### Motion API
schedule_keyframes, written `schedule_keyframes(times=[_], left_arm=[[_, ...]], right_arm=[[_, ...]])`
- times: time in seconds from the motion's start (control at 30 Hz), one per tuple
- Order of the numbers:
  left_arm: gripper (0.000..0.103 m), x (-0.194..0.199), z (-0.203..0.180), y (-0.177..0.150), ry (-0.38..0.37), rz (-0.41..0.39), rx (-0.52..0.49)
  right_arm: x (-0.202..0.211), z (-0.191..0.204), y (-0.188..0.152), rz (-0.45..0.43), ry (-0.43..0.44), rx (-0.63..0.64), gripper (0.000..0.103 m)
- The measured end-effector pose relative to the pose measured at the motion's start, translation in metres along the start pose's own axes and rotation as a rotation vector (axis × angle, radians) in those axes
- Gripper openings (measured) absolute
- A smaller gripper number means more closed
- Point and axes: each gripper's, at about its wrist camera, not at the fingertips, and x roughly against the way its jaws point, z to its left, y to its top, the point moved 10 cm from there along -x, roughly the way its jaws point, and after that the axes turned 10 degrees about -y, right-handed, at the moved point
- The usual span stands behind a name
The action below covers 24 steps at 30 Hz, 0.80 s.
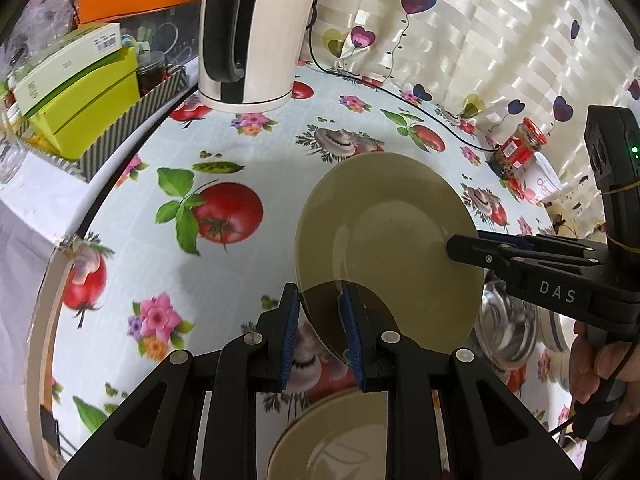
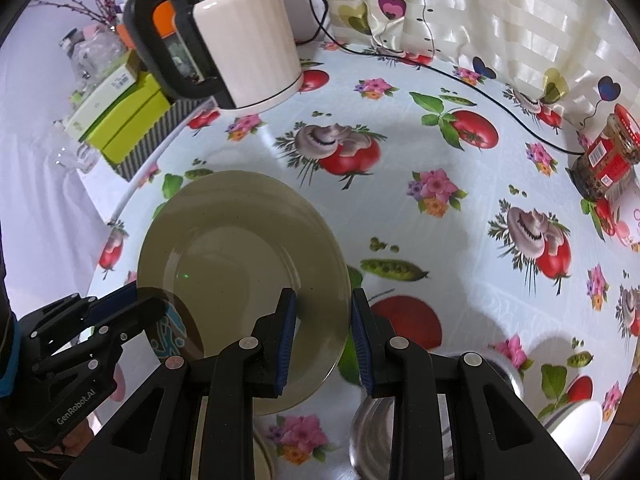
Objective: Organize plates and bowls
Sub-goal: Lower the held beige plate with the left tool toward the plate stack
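Observation:
An olive-green plate hangs tilted above the flowered tablecloth, held from both sides. My left gripper is shut on its near rim in the left wrist view. My right gripper is shut on the opposite rim. A second olive plate lies on the table under my left gripper. A steel bowl sits beneath the held plate's right side. Beside it stands a white bowl with a striped rim.
A white and black kettle stands at the back, its black cable running along the curtain. A red-labelled jar is at the right. Green boxes in a striped tray sit left.

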Motion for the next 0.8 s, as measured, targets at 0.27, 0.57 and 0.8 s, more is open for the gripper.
schedule_keyframes(times=[0.27,0.57,0.8], left_arm=[[0.023,0.014,-0.002,-0.031,0.008,0.013,-0.004],[0.023,0.030,-0.006,-0.063,0.014,0.024,-0.014],[0.023,0.040,-0.008,-0.082,0.020,0.024,-0.022]], right_arm=[[0.008,0.010,-0.030,0.011,0.007,0.001,0.026],[0.020,0.022,-0.067,0.016,0.008,0.004,0.026],[0.017,0.029,-0.099,0.048,0.000,0.015,0.027]])
